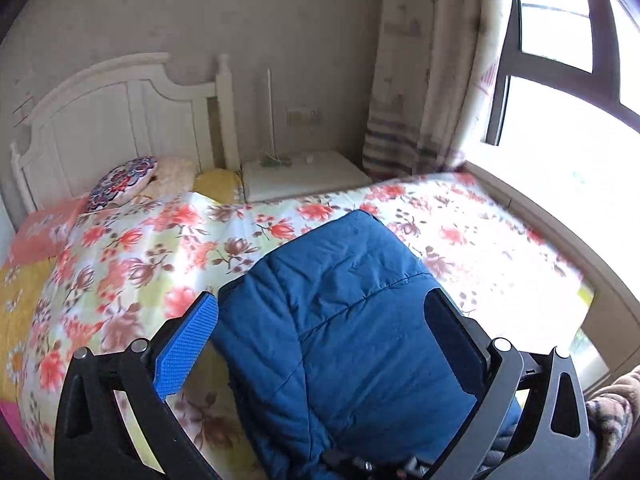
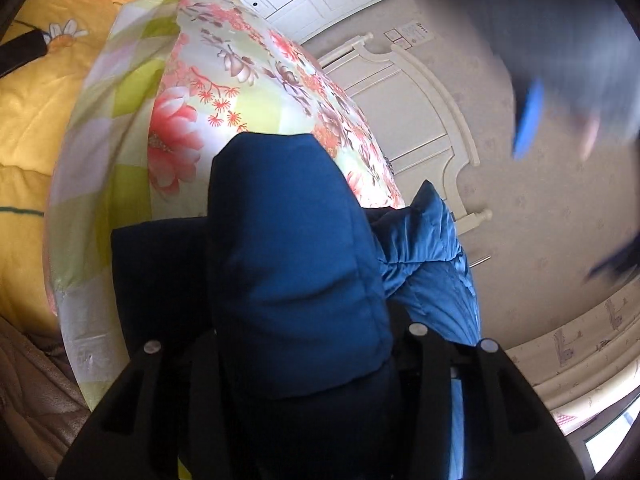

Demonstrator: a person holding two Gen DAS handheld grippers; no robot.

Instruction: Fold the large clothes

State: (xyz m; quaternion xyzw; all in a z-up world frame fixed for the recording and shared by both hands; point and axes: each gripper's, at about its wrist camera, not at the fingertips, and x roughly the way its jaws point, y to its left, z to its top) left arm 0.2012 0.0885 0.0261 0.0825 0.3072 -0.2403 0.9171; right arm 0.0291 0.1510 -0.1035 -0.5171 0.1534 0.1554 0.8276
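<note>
Floral quilt (image 1: 132,248) covers the bed w/ white headboard (image 1: 100,116); blue padded jacket (image 1: 352,320) lies on it, no containers in view. Left gripper (image 1: 320,320) jaws apart, jacket between but left pad clear. Right gripper (image 2: 308,344): jacket bunched between fingers, can't tell if clamped.

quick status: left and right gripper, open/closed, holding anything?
Left gripper: open, jaws wide, blue padded jacket lying between them, not pinched.
Right gripper: fingers hidden by the jacket bunched between them; grip cannot be told.
</note>
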